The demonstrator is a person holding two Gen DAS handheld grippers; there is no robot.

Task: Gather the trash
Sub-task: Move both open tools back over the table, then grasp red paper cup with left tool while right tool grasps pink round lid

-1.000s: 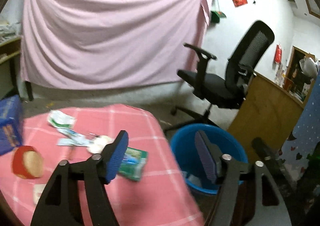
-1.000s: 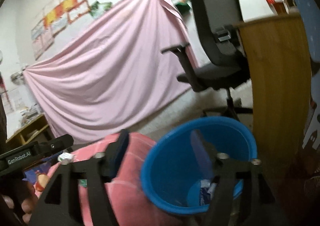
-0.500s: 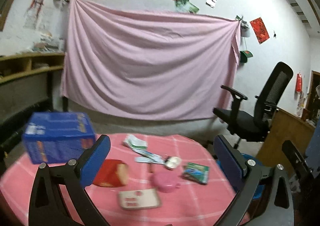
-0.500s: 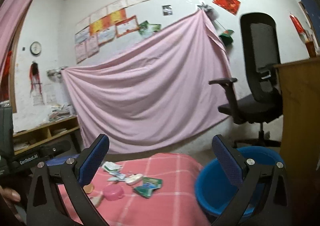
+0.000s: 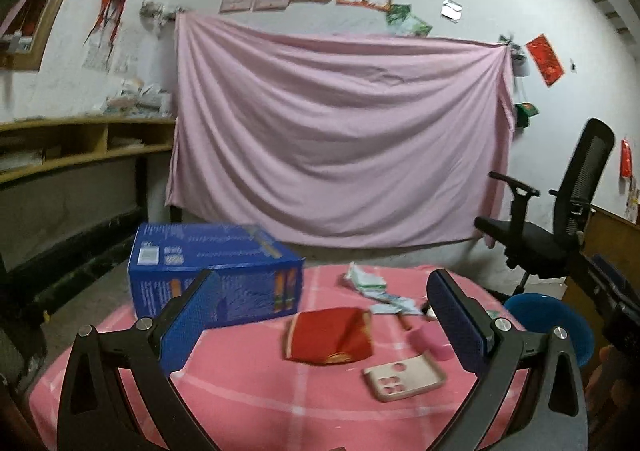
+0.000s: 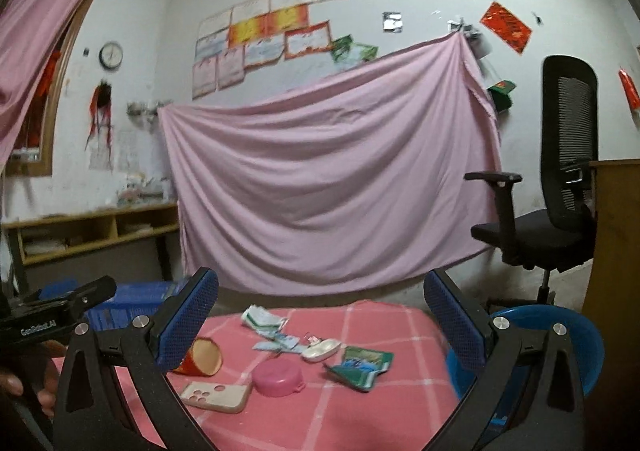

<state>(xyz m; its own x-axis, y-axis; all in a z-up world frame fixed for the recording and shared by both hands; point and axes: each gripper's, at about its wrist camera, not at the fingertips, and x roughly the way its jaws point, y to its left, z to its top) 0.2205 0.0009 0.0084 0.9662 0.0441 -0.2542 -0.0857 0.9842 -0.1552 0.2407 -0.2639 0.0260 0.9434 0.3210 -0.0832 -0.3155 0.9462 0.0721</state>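
Both grippers empty over the table, next piece of trash not yet picked

Your left gripper point(image 5: 324, 315) and right gripper point(image 6: 320, 315) have just spread to full width, with nothing between the jaws; you look to be lining up a new pick. The trash lies on the pink checked tablecloth point(image 6: 360, 411): crumpled white wrappers point(image 6: 262, 321), a flat glossy green packet point(image 6: 360, 365), a red paper cup point(image 6: 200, 357) on its side. Drop the packet into the round blue plastic bin point(image 6: 580, 351) beside the table; it needs a low, narrow pinch
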